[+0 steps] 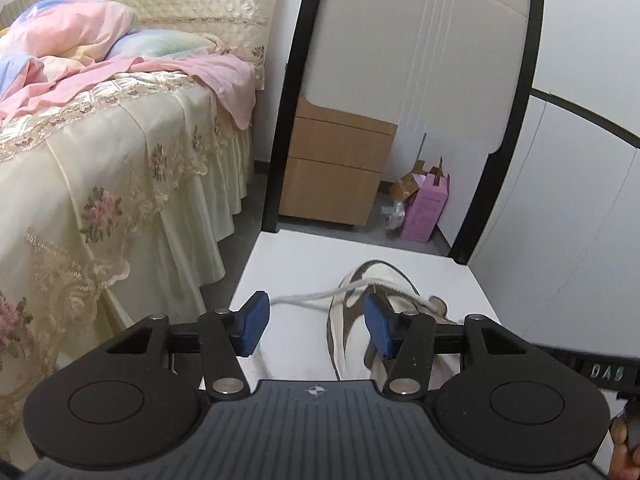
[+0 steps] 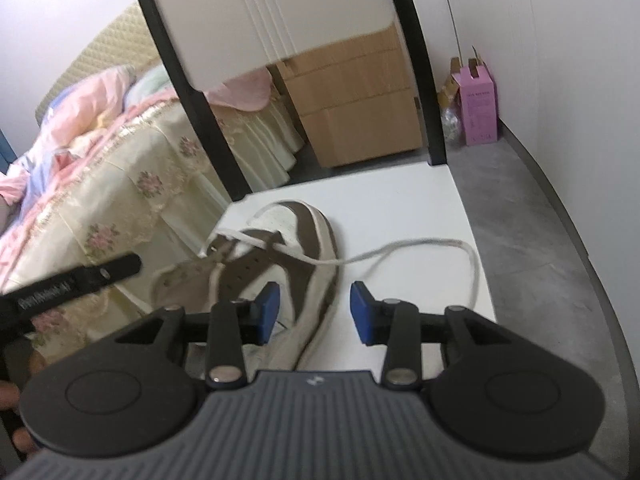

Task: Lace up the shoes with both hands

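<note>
A white and brown sneaker (image 2: 296,248) lies on a white table (image 2: 400,208), toe pointing away. Its white lace (image 2: 424,248) runs out to the right in a loose loop on the tabletop. In the left wrist view the sneaker (image 1: 356,344) sits low between the blue pads, and another lace end (image 1: 304,297) stretches left toward the left pad. My left gripper (image 1: 318,328) is open, with no pad pressing on the lace. My right gripper (image 2: 314,312) is open over the sneaker's right side, nothing pinched. The left tool (image 2: 76,282) shows at the left of the right wrist view.
A white chair back with black frame (image 1: 420,60) stands at the table's far edge. A bed with floral cover and pink bedding (image 1: 100,140) is on the left. Behind are a wooden drawer unit (image 1: 336,172) and a pink box (image 1: 426,208) on the grey floor.
</note>
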